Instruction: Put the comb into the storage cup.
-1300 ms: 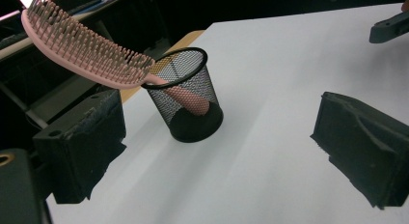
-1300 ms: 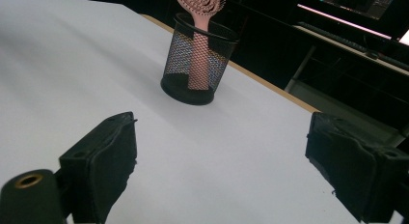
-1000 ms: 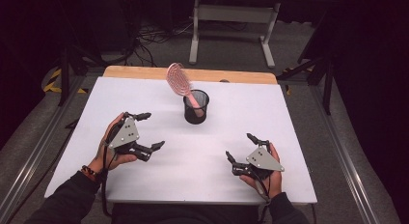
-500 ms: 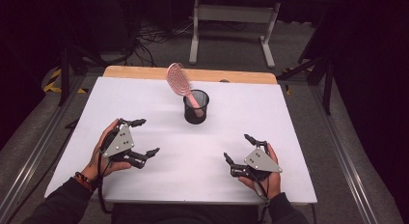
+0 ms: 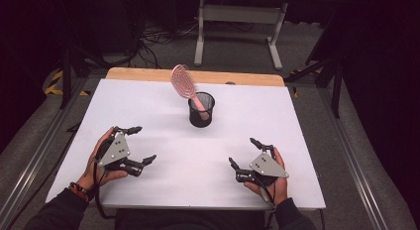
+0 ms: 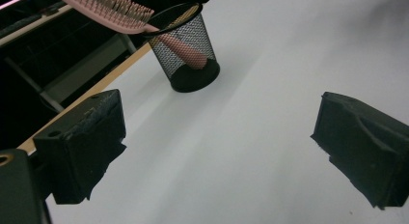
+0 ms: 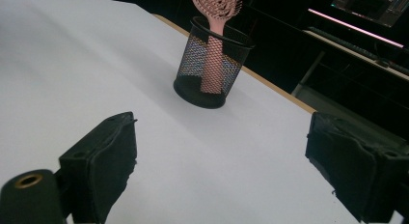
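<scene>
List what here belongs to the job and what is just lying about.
Job:
pink hairbrush, handle down in the cup
black mesh cup
left gripper, open
right gripper, open

Lying about:
white table
grey metal stand on the floor behind

The desk [image 5: 163,116] has a flat white top, with a strip of bare light wood [image 5: 148,74] showing along its far edge. One thing stands directly on it: a black wire-mesh cup [image 5: 201,110], upright, a little beyond the middle of the white surface and nearer the far edge than the near one. A pink hairbrush [image 5: 185,85] sits in the cup handle-down, leaning against its rim.
</scene>
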Tool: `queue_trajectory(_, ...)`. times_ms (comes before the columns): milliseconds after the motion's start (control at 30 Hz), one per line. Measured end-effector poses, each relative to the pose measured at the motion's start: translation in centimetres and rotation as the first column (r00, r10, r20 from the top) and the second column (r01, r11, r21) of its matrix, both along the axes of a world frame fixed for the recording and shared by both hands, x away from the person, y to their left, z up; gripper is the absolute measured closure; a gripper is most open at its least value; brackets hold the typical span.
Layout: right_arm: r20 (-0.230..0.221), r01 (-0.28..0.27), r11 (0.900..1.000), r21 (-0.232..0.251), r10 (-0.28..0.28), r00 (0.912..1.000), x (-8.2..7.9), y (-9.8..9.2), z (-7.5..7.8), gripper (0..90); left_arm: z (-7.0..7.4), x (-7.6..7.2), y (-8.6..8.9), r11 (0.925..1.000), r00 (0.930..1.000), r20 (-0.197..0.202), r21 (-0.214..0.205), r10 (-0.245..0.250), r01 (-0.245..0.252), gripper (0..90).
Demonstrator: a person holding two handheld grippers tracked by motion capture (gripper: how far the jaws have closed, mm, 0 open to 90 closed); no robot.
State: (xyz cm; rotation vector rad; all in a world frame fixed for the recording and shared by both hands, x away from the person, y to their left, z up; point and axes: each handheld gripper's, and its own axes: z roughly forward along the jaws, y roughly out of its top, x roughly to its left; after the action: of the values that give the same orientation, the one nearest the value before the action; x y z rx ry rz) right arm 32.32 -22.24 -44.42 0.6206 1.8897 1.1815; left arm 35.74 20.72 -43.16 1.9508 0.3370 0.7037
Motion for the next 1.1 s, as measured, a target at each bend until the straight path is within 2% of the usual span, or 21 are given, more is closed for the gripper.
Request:
queue_trajectory(100,-0.001,0.002,1.0000,0.003,-0.002,1.0000,0.0,-0.1,0.0,11.4,-0.5,-0.2,0.3,0.9998,0.9998,0.009,0.006,0.016,-0.016,5.2)
queue_trajectory(633,-0.003,0.013,0.9998,0.016,-0.013,0.9999,0.0,-0.5,0.0,11.1,-2.6,-0.7,2.3,0.9977,0.9966,-0.047,-0.004,0.068,-0.068,5.6)
queue_trajectory(733,-0.007,0.014,0.9997,0.018,-0.014,0.9999,0.0,-0.6,0.0,10.9,-2.9,-1.1,3.0,0.9960,0.9952,-0.052,-0.029,0.083,-0.085,4.5)
queue_trajectory(833,-0.013,0.011,0.9997,0.021,-0.010,0.9999,0.0,-0.6,0.0,10.9,-3.3,-1.3,3.7,0.9924,0.9919,-0.085,-0.071,0.094,-0.101,4.6)
queue_trajectory(967,-0.016,0.007,0.9998,0.016,-0.007,0.9998,0.0,-0.6,-0.1,10.8,-3.7,-1.6,4.3,0.9900,0.9886,-0.104,-0.079,0.109,-0.117,4.9)
queue_trajectory(1000,-0.018,0.009,0.9998,0.019,-0.009,0.9998,0.0,-0.7,-0.2,10.8,-3.7,-1.7,4.4,0.9896,0.9886,-0.098,-0.077,0.114,-0.122,4.9)
queue_trajectory(1100,-0.019,0.009,0.9996,0.028,-0.009,0.9998,0.0,-0.8,-0.1,10.8,-3.6,-1.7,4.7,0.9853,0.9870,-0.112,-0.113,0.115,-0.127,5.2)
